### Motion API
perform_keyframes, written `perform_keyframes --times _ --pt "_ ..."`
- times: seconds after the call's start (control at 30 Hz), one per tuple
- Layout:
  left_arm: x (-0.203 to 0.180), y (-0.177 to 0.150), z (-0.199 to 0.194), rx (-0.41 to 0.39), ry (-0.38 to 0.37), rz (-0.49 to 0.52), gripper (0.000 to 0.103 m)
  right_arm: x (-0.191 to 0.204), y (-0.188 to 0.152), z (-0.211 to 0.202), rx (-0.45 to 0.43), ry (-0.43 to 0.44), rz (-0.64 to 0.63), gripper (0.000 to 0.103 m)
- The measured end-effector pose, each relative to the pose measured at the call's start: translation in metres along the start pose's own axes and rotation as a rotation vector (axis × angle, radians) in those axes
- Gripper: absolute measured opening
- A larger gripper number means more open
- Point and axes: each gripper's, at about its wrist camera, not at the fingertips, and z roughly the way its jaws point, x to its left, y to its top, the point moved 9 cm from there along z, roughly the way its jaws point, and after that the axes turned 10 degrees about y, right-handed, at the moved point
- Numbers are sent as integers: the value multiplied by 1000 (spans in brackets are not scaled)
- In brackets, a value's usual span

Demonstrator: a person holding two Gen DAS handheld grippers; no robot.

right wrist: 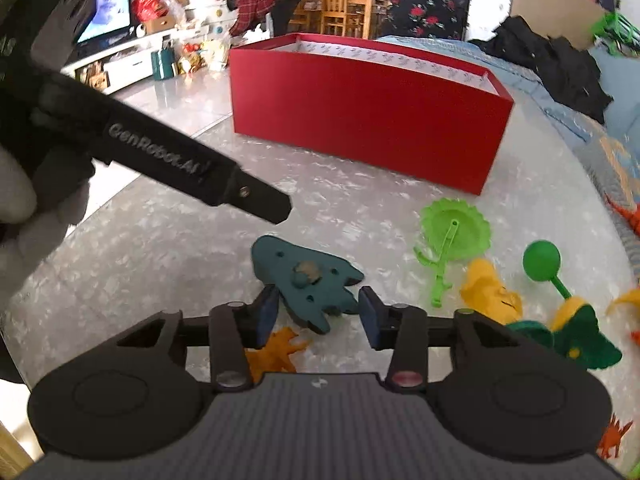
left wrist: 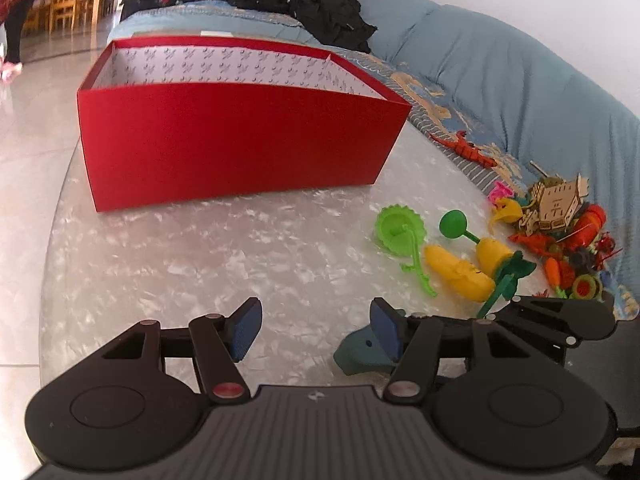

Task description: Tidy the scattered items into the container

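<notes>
Right gripper straddles teal toy w/ pads apart, not clamping; left gripper hangs released, both in front of red box on table.

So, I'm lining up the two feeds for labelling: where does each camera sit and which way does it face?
Left wrist: on the left gripper, looking forward and down across the table to the red box; its own fingers show, and the right gripper at the right edge.
Right wrist: on the right gripper, facing the same way, its open fingers either side of a teal toy; the left gripper's finger and a gloved hand show.
Shared: red box, teal toy, green disc toy, table.
</notes>
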Motion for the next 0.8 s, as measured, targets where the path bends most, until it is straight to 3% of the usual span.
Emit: perform_keyframes --times 0.17,0.27,0.4,0.5,0.67,0.7,0.8 --pt "0 1 0 -3 6 -2 63 -7 4 -2 -27 52 81 45" --pt "0 1 1 -4 10 6 63 -21 11 -12 -82 65 169 53" --pt "-1 3 1 -12 21 9 63 -52 16 -13 -120 17 300 53" --pt "-1 3 2 -14 26 7 63 -69 26 -2 -122 -85 274 53" --pt "2 3 4 -14 38 0 63 -79 29 30 -73 -132 237 52" --pt "3 3 4 -14 40 -1 63 -80 29 37 -62 -140 232 48" --pt "5 5 5 -15 41 -8 63 -79 25 39 -46 -138 211 22"
